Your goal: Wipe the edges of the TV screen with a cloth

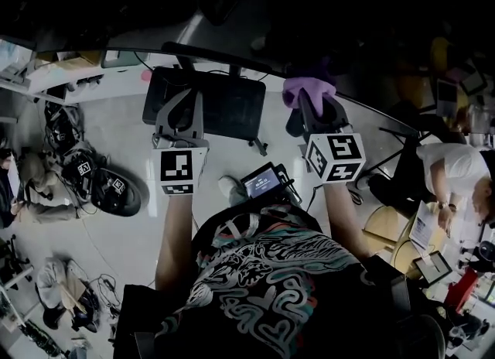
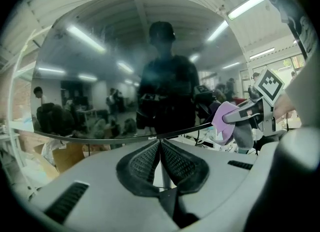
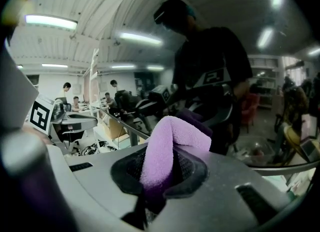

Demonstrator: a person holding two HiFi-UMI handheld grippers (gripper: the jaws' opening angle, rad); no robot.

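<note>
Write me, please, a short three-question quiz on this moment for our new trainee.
1. True or false: the left gripper holds the cloth.
2. Multiple choice: the cloth is A) white, B) purple, C) green.
3. Fill in the gap: facing the TV screen, the left gripper's jaws stand ___, with nothing between them.

Key
1. False: the cloth is clamped in the right gripper.
2. B.
3. Together.
</note>
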